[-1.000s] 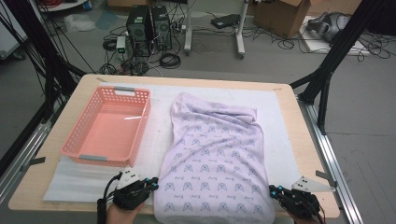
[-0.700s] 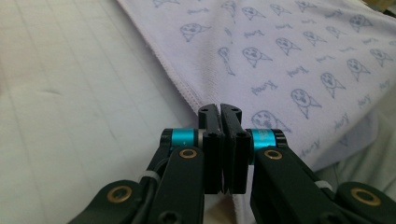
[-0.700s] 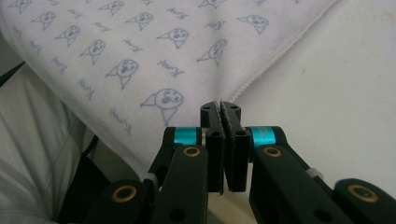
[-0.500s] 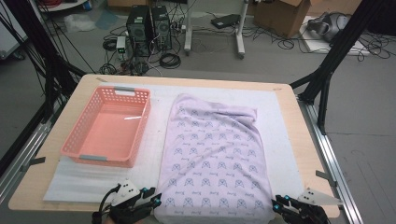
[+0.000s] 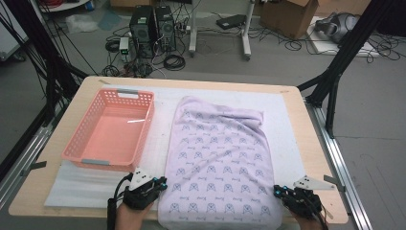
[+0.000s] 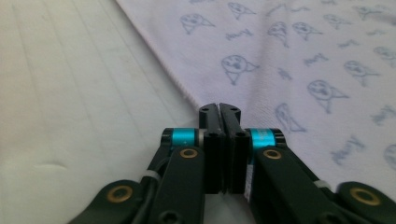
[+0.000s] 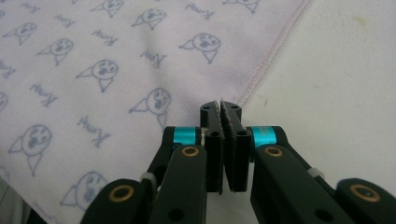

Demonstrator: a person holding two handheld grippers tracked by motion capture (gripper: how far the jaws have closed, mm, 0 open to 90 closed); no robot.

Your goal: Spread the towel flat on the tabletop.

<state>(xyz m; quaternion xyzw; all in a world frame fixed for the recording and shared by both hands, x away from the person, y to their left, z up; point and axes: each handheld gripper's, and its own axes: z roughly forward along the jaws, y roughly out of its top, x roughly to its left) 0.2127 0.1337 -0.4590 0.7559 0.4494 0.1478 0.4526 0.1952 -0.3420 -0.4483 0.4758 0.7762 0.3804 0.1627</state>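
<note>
Two grippers sit at the near edge of the table (image 5: 311,143), one per near corner of the lilac printed towel (image 5: 218,163). Left gripper (image 6: 219,108) has its jaws pressed together right at the towel's hem; they've just opened and closed again w/in the last moment. From the left gripper view I can't tell for sure whether fabric is pinched between the pads or the tips just rest beside the edge. Right gripper (image 7: 221,106) is the same story: jaws together after a quick open-close, tips at the stitched hem, grip on cloth not clear.

Why so: prob. each hand takes a near corner so the towel can be lifted and folded away from the person; symmetric hold keeps the edge straight.

Towel lies flat on the white mat (image 5: 95,184), approx. centre of the table, just right of the pink basket (image 5: 107,132) and apart from it. Long axis runs near-to-far, away from the person; far end is slightly rumpled, near end overhangs or meets the table edge. Basket's long side runs roughly parallel w/ it.
</note>
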